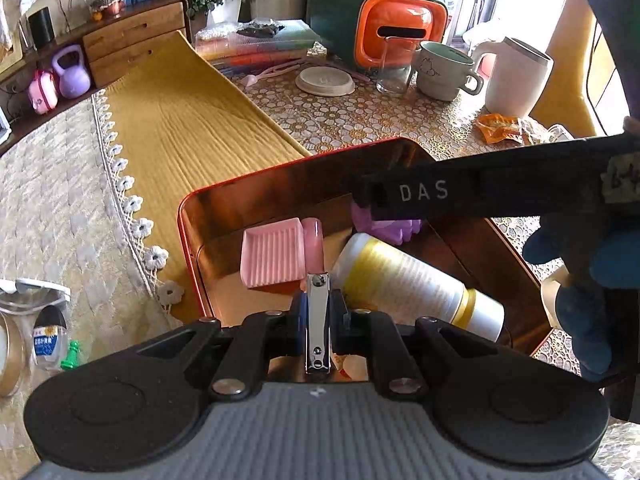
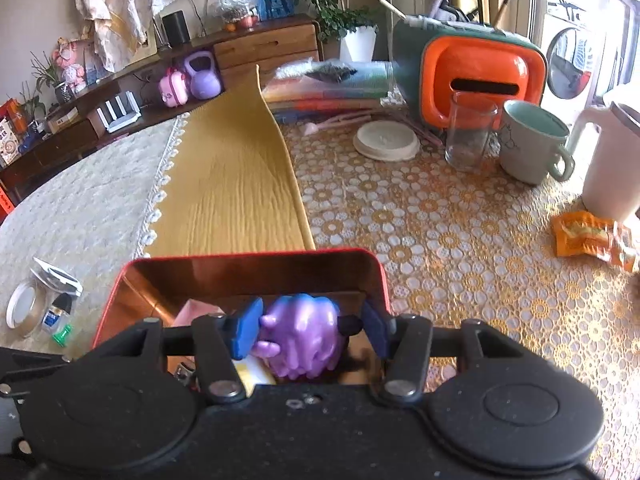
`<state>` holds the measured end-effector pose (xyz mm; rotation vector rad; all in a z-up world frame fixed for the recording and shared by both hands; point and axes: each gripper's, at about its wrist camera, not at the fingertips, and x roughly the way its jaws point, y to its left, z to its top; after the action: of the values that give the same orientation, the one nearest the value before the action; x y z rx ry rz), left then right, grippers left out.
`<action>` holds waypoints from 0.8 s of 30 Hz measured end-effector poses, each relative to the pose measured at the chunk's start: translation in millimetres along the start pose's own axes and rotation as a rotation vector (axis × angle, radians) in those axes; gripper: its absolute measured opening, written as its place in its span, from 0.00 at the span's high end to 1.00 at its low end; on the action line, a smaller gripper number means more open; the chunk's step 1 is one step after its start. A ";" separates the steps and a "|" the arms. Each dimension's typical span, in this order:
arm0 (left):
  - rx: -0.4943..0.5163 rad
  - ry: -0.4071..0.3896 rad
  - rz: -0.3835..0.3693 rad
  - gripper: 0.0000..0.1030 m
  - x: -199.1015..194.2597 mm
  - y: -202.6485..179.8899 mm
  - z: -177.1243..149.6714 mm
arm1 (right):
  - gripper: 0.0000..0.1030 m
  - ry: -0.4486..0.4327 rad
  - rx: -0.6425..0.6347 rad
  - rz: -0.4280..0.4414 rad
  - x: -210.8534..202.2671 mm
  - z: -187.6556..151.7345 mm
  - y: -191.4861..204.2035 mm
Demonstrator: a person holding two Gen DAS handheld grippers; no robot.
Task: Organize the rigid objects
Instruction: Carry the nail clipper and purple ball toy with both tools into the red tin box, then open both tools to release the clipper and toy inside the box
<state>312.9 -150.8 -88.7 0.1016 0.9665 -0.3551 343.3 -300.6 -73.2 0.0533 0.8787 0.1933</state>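
Left wrist view, left gripper (image 1: 318, 312): pads closed tight on a chrome nail clipper (image 1: 318, 320), held upright over the near edge of the red tin (image 1: 192, 248).
Right gripper (image 2: 310, 330): jaws spread wide around a purple knobbly toy (image 2: 304, 334); the left blue pad touches it, the right pad stands clear of it.
Tin edges: rounded red rim, shiny copper-toned walls inside; the near rim lies under both grippers, the far wall stands tall behind the toy.
Tin contents: pink ribbed tray (image 1: 272, 256) at the left, white and yellow bottle (image 1: 416, 280) lying slantwise at the right, the purple toy at the back.
In the way: the right gripper's black arm crosses above the tin's far right corner in the left wrist view.
Left of the tin: tape roll (image 2: 24, 308), small clear bottle (image 2: 58, 314) and green piece (image 2: 62, 334) on the pale cloth.
Open room: bare yellow runner (image 2: 232, 184) beyond the tin; patterned bench (image 2: 440, 220) to the right.
Farther off: orange wrapper (image 2: 592, 236), white lid (image 2: 386, 140), glass (image 2: 470, 136), mug (image 2: 532, 144), white jug (image 2: 612, 160).
Farthest: orange and green case (image 2: 476, 72).
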 end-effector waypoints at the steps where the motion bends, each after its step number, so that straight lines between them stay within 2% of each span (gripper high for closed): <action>1: -0.007 0.002 -0.003 0.90 -0.5 0.6 -0.2 | 0.47 0.000 0.003 0.001 -0.3 -0.1 -0.6; 14: -0.058 0.040 -0.038 0.88 -9.6 4.9 -8.1 | 0.37 -0.022 0.017 0.027 -25.3 -6.8 -0.4; 24: -0.040 0.005 -0.055 0.87 -36.0 0.3 -19.9 | 0.31 -0.025 -0.001 0.053 -55.8 -18.4 6.8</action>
<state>278.8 -136.7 -70.5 0.0394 0.9821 -0.3858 293.4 -305.2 -41.7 0.0779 0.8528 0.2417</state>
